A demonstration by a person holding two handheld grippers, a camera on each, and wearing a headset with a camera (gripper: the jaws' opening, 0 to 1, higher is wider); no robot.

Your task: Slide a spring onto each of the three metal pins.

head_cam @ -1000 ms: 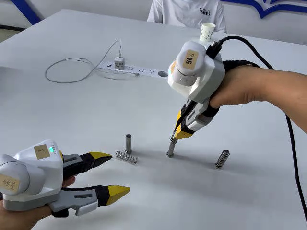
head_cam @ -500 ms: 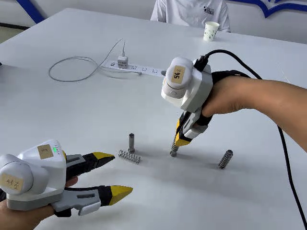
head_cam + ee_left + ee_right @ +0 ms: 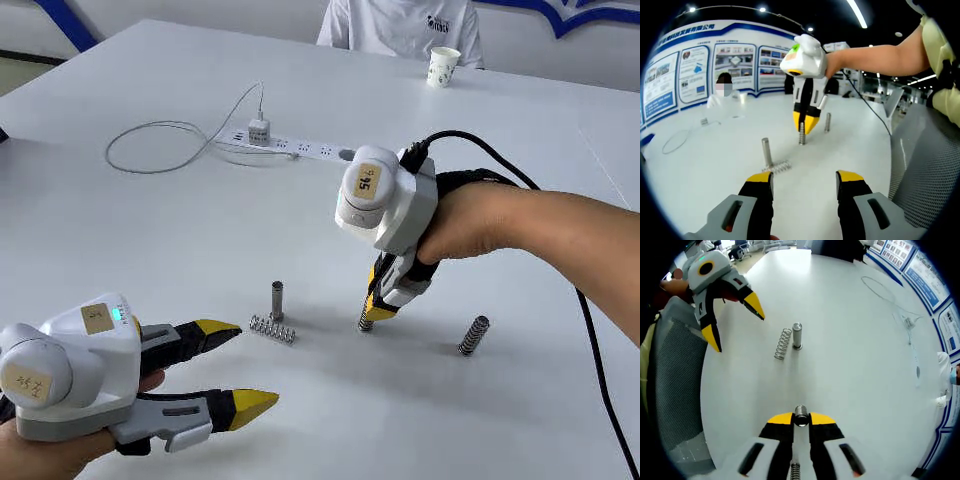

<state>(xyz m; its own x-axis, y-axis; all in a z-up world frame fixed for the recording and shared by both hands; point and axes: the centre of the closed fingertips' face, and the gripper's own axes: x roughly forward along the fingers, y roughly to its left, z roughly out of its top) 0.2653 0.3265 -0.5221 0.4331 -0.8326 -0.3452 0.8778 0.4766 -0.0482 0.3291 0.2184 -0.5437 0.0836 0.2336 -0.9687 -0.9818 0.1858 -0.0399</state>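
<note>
Head view, lower left: the left gripper hangs low over the white table, its yellow-tipped jaws spread wide with nothing between them. Just beyond its tips, left of centre, a loose spring lies flat on the table, right beside the foot of a bare pin that stands upright. At centre the right gripper, held in a hand, points steeply down, its jaws closed on a gripped spring. In the right gripper view the coil sits between the yellow tips around the top of the middle pin. Right of centre, well apart, a third spring stands upright, leaning slightly. Farther back, upper left, a power strip and a looped white cable lie on the table. At the top edge a paper cup stands near a seated person in a white shirt.
</note>
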